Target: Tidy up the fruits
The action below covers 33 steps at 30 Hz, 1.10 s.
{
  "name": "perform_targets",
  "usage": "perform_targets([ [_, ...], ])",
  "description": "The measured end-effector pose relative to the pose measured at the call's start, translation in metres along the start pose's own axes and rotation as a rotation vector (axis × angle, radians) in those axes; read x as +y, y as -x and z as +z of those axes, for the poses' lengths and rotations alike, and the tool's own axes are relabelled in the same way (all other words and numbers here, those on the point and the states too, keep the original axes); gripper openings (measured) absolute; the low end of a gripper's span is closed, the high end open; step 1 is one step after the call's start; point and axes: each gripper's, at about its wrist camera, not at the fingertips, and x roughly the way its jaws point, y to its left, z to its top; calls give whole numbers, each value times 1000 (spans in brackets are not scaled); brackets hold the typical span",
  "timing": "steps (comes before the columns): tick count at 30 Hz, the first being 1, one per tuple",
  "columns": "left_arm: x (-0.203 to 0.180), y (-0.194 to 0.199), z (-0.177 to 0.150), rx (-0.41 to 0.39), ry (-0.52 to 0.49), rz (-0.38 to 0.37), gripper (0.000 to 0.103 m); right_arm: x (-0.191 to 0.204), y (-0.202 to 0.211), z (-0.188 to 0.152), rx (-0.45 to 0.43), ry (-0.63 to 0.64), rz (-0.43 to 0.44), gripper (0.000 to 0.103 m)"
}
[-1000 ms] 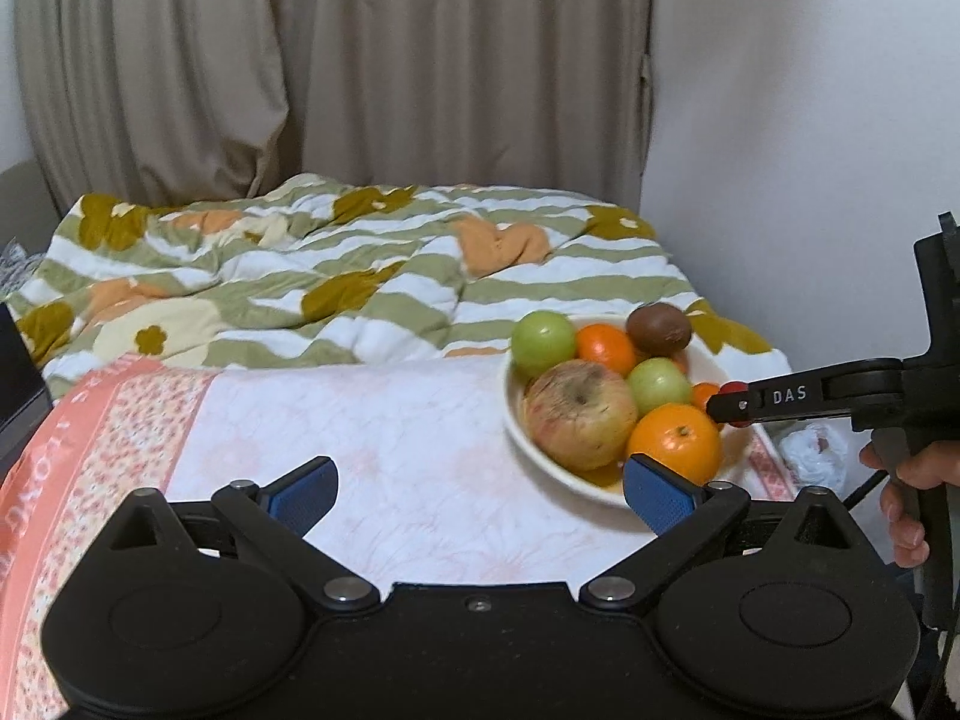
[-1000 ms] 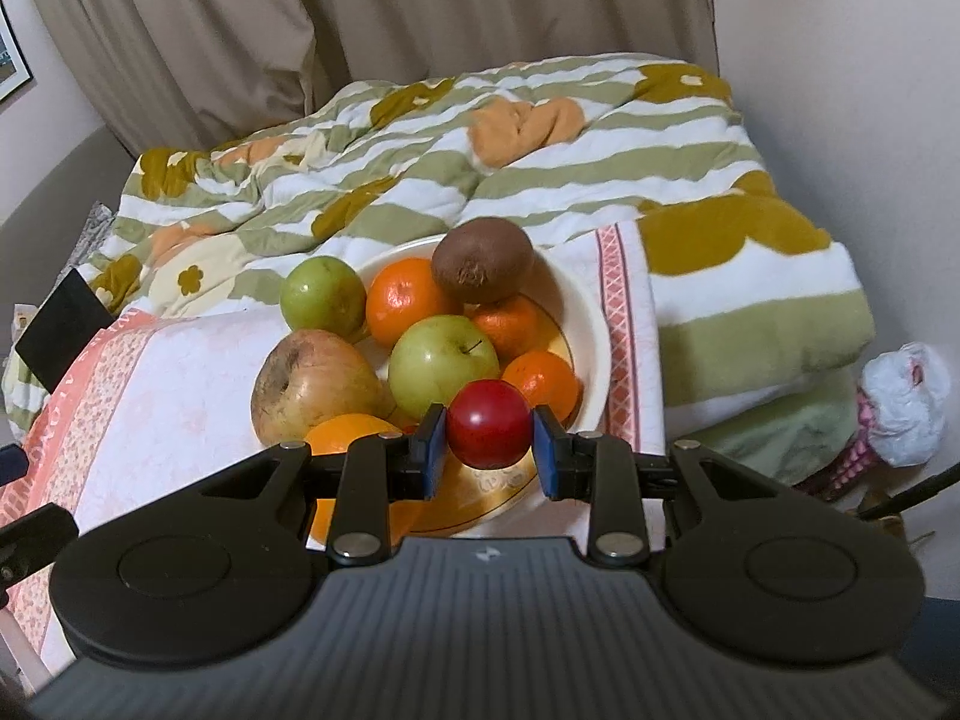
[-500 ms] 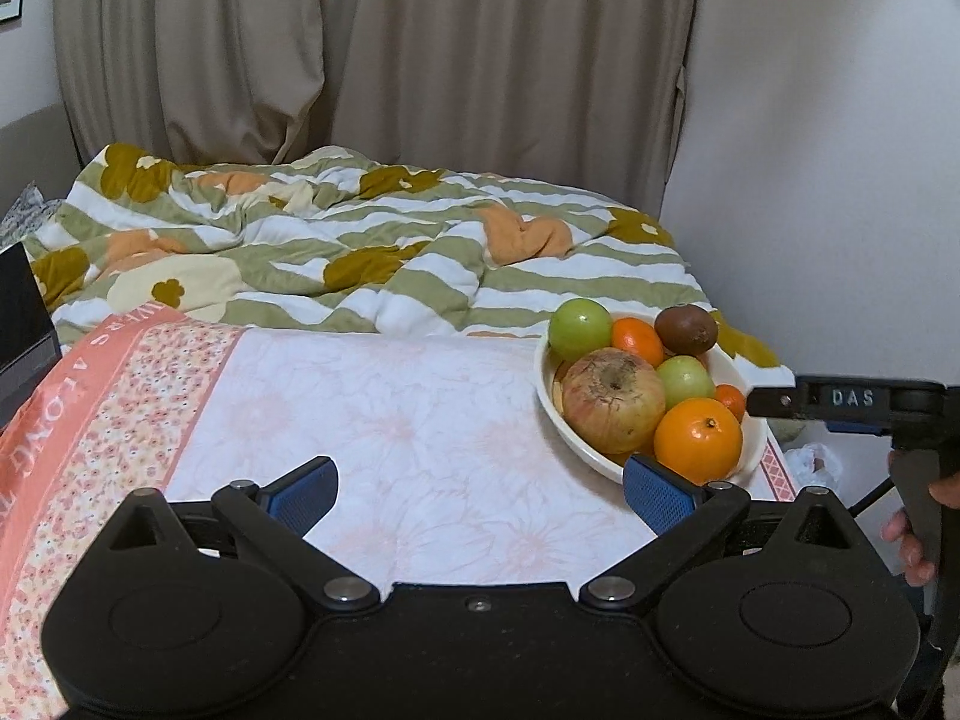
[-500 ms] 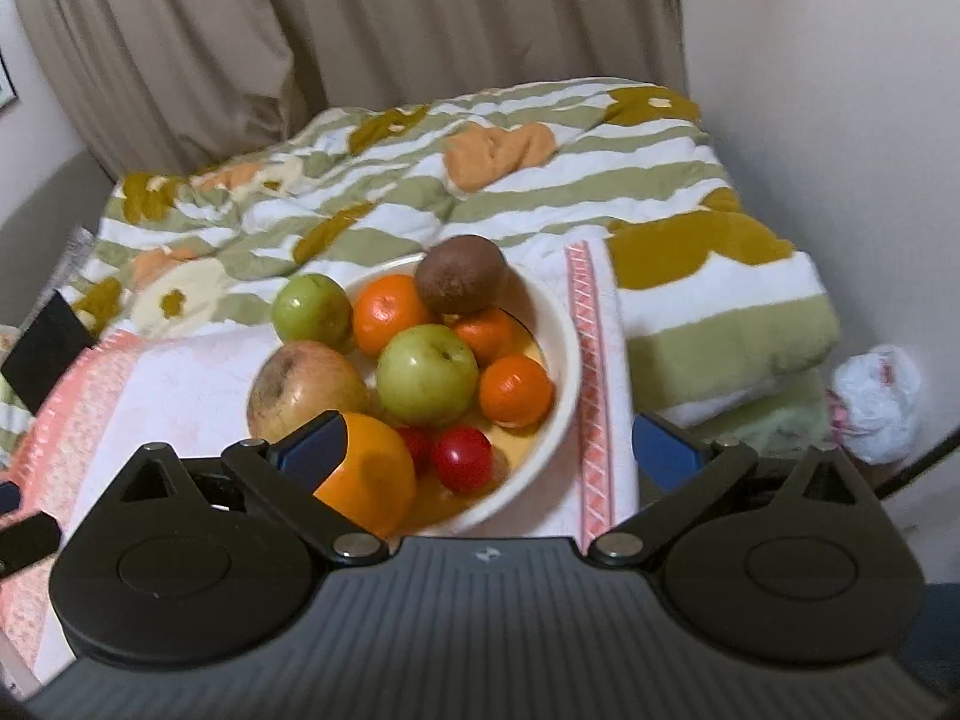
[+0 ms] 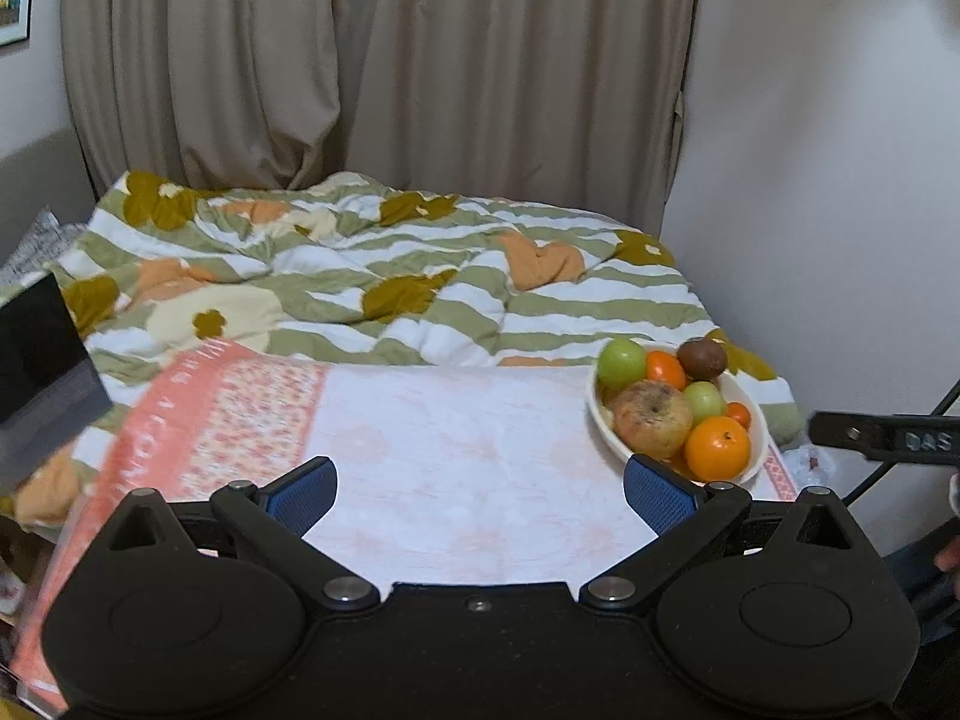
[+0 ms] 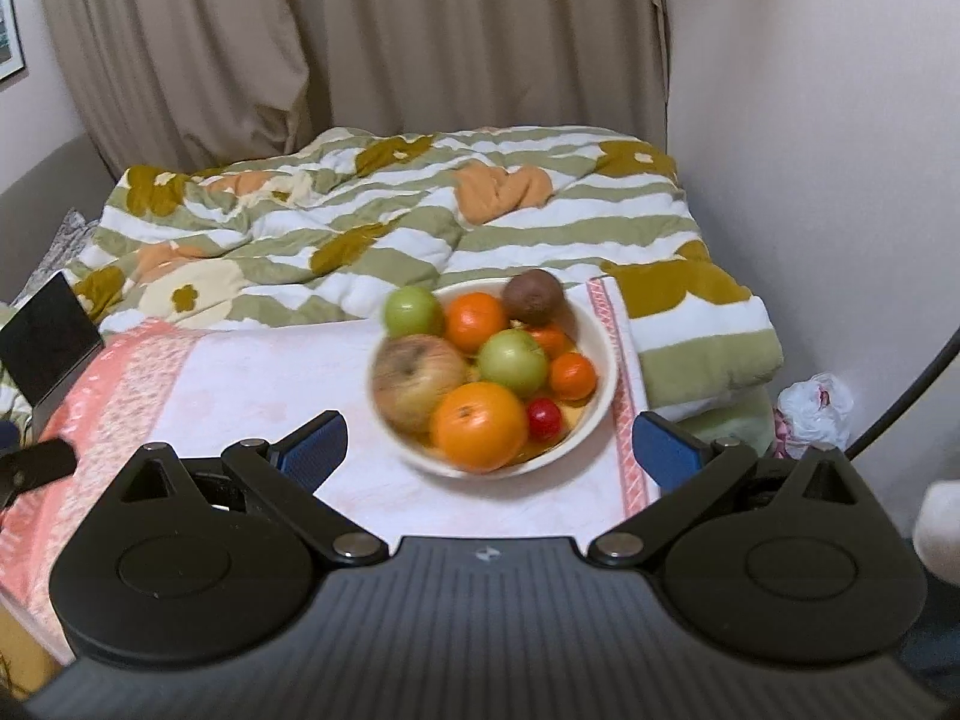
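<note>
**Q:** As seen from your left wrist camera, how did your left gripper [image 5: 480,489] stand, and where was the fruit?

**A:** Your left gripper's jaws stood wide apart with nothing between the blue pads [image 5: 303,486]; only the pink floral cloth [image 5: 456,456] lay beneath the gap. The cream bowl [image 5: 759,420] sat on that cloth's far right corner, just beyond your right-hand pad. It held a large blotchy apple [image 5: 653,418] at its front left, a big orange [image 5: 718,447] at its front, two green apples [image 5: 622,361], a brown kiwi-like fruit [image 5: 702,358] at its rear, and smaller oranges between them. A striped flowered quilt [image 5: 384,276] lay behind the cloth, a curtain [image 5: 372,60] behind that. Your right gripper's black arm [image 5: 882,435] reached in at the right edge, apart from the bowl.

**Q:** And from your right wrist camera?

**A:** Your right gripper [image 6: 489,450] had just been opening and stood fully spread, its pads [image 6: 666,450] empty and holding nothing. The bowl [image 6: 606,354] lay ahead between the fingers, slightly blurred, untouched by either pad. The small red fruit [image 6: 544,417] rested inside it at the front right, touching the big orange [image 6: 480,427] and just below a small orange [image 6: 573,375]. The blotchy apple [image 6: 417,381] filled the left side, one green apple [image 6: 513,362] the centre, the other [image 6: 413,311] the rear left, and the brown fruit [image 6: 533,297] the rear. A crumpled plastic bag [image 6: 816,405] lay right of the bed, by the wall.
</note>
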Motion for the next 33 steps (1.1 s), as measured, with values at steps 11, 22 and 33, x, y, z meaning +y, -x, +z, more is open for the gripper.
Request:
perform_targets([
  [11,31,33,-2,-10,-50,33,103,72,50,-22,28,59,-68,103],
  [22,50,51,-14,-34,-74,58,103,106,53,-38,50,70,-70,103],
  [33,57,54,-17,-35,-75,63,103,110,56,-41,49,65,-77,103],
])
